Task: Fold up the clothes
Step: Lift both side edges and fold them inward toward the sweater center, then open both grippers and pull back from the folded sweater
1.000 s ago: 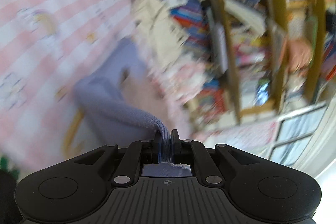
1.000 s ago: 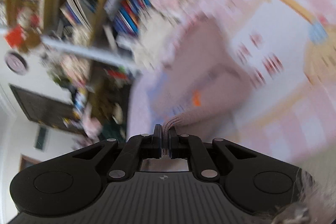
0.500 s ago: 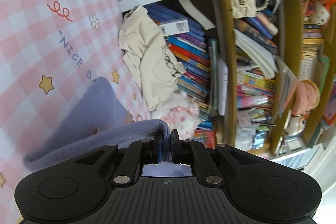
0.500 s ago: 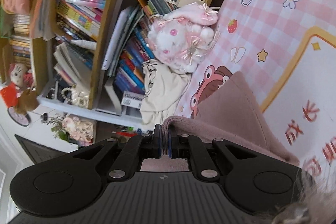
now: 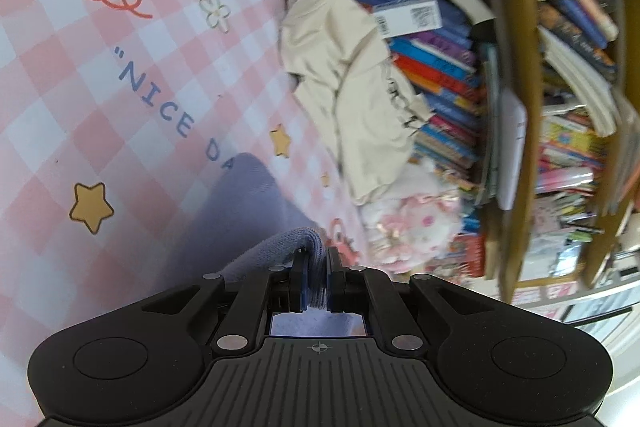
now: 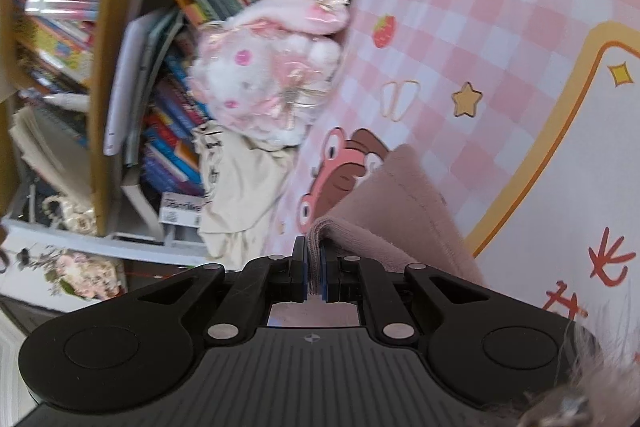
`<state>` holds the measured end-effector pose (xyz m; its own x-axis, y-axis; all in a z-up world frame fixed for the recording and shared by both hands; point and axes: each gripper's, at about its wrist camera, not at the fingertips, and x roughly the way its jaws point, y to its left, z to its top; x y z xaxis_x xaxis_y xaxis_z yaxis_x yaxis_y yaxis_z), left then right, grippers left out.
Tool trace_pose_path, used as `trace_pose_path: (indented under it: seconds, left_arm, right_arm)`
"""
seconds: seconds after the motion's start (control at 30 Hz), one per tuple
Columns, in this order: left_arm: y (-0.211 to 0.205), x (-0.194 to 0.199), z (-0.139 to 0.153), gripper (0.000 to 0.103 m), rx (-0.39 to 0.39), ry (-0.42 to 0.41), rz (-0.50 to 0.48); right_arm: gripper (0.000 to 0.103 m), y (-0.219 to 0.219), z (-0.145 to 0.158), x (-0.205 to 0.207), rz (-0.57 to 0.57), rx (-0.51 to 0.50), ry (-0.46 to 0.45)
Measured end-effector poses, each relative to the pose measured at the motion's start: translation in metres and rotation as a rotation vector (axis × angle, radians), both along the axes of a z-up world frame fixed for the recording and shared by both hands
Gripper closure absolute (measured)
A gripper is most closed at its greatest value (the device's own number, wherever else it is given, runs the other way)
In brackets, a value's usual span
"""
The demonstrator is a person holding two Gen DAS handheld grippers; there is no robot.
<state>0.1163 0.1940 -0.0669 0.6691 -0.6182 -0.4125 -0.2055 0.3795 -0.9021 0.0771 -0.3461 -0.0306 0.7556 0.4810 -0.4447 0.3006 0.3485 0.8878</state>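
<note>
My left gripper [image 5: 316, 259] is shut on an edge of a soft garment [image 5: 256, 203] that looks lavender-grey in the left wrist view and drapes down onto the pink checked mat [image 5: 80, 75]. My right gripper [image 6: 315, 263] is shut on another edge of the same fuzzy garment [image 6: 404, 211], which looks mauve-pink in the right wrist view and lies over the mat [image 6: 460, 39]. Both grippers hold the fabric lifted a little above the mat. Most of the garment is hidden under the grippers.
A cream garment [image 5: 352, 99] lies crumpled at the mat's edge against a bookshelf [image 5: 520, 107]; it also shows in the right wrist view [image 6: 240, 195]. A pink and white plush toy [image 5: 408, 227] sits beside it, seen too in the right wrist view [image 6: 276, 75].
Both grippers have swung and then moved closer to the mat's far edge and the shelf, still holding the garment. The cream garment and the plush toy look larger now.
</note>
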Motion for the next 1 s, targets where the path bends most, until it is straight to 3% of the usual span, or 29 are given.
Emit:
trace_pose_path:
  seconds: [0.13, 0.17, 0.23, 0.3, 0.33, 0.4, 0.47, 0.6, 0.63, 0.7, 0.8, 0.9, 0.93, 1.0]
  left_arm:
    - [0.002, 0.009, -0.013, 0.092, -0.001, 0.069, 0.002]
    - [0.003, 0.011, -0.017, 0.083, -0.01, 0.095, 0.002]
    - [0.009, 0.012, -0.022, 0.066, -0.051, 0.135, 0.016]
    - [0.018, 0.01, -0.018, 0.049, -0.083, 0.113, 0.035]
    - [0.022, 0.008, -0.012, 0.047, -0.067, 0.089, 0.047]
    - [0.03, 0.006, 0.006, 0.046, 0.041, 0.029, 0.055]
    - [0.034, 0.004, 0.026, 0.046, 0.2, -0.026, 0.049]
    - [0.009, 0.002, 0.06, 0.046, 0.629, -0.174, -0.119]
    - [-0.001, 0.0, 0.064, 0.045, 0.702, -0.22, -0.182]
    - [-0.018, -0.002, 0.065, 0.04, 0.765, -0.288, -0.289]
    - [-0.036, 0.0, 0.06, 0.04, 0.832, -0.318, -0.333]
    - [-0.047, 0.006, 0.05, 0.043, 0.89, -0.313, -0.341]
    - [-0.051, 0.008, 0.048, 0.043, 0.911, -0.315, -0.348]
    - [-0.062, 0.014, 0.045, 0.053, 0.95, -0.324, -0.368]
  right_arm:
    - [0.089, 0.0, -0.011, 0.007, -0.025, -0.019, 0.052]
    - [0.077, -0.001, -0.013, 0.009, -0.035, -0.028, 0.065]
    - [0.066, -0.006, -0.014, 0.009, -0.064, -0.047, 0.082]
    - [0.065, -0.013, -0.011, 0.007, -0.093, -0.064, 0.072]
    - [0.062, -0.016, -0.007, 0.006, -0.094, -0.1, 0.068]
    - [0.061, -0.02, 0.002, 0.005, -0.093, -0.177, 0.058]
    - [0.06, -0.018, 0.013, 0.006, -0.061, -0.303, 0.038]
    - [0.052, 0.007, 0.032, 0.01, 0.088, -0.647, -0.036]
    - [0.051, 0.018, 0.034, 0.012, 0.143, -0.735, -0.058]
    - [0.05, 0.038, 0.031, 0.015, 0.251, -0.859, -0.093]
    - [0.05, 0.061, 0.024, 0.022, 0.365, -0.981, -0.127]
    - [0.053, 0.073, 0.015, 0.031, 0.389, -1.016, -0.141]
    - [0.058, 0.076, 0.013, 0.035, 0.394, -1.02, -0.14]
    - [0.064, 0.079, 0.008, 0.043, 0.406, -1.031, -0.128]
